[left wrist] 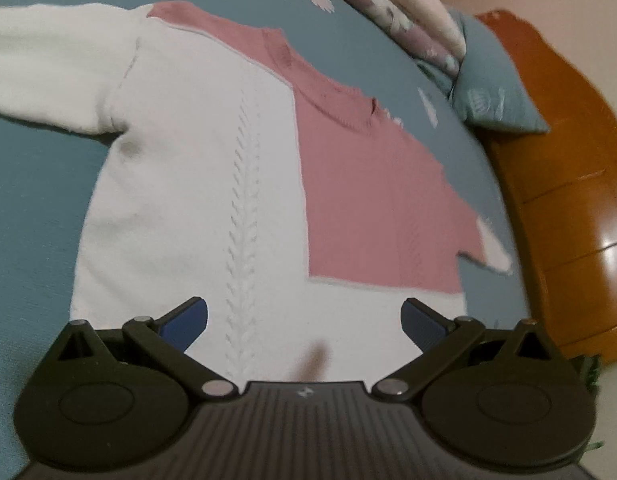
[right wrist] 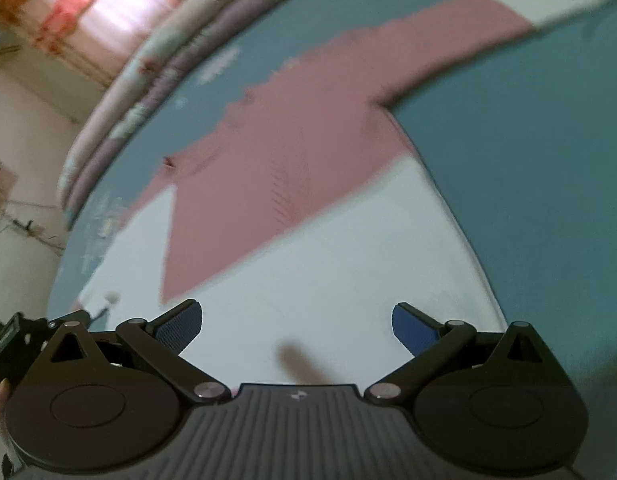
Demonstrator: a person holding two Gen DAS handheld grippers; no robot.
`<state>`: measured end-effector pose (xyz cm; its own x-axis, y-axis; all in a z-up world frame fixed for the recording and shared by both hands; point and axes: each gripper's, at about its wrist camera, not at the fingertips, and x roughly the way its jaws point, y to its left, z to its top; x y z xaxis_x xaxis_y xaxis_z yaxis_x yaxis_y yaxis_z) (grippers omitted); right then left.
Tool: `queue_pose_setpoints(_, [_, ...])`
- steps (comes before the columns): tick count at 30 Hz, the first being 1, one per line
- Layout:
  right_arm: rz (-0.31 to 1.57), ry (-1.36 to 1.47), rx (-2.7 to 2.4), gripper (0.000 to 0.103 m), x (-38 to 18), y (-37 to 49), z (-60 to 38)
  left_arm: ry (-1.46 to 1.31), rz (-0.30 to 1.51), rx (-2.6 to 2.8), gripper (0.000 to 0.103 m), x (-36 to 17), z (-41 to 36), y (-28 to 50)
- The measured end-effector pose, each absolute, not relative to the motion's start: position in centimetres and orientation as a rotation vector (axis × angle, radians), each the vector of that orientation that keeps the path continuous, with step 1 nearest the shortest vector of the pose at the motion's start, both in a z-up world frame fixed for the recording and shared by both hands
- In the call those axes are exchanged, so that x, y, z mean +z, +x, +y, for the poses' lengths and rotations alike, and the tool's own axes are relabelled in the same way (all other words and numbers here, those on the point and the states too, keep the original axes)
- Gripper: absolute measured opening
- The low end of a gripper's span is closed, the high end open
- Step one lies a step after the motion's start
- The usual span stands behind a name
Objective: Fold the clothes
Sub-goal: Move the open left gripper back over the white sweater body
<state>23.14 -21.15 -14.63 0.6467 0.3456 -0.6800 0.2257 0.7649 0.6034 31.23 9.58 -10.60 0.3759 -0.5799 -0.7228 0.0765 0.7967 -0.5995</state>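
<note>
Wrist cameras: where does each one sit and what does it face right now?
Left wrist: on the left gripper, open, facing the pink-and-white knitted sweater on the blue floral bedspread.
Right wrist: on the right gripper, open, facing the same sweater; view blurred.
Shared: sweater, bedspread.
</note>
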Motion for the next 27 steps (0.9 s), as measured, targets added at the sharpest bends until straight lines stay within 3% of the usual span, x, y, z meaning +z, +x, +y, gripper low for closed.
queue_pose_setpoints(27, [0.976,0.476,-0.042,0.103,-12.8,17.4,-19.2,-0.394,1.146,-0.401,0.102,-11.0,8.9,28.8])
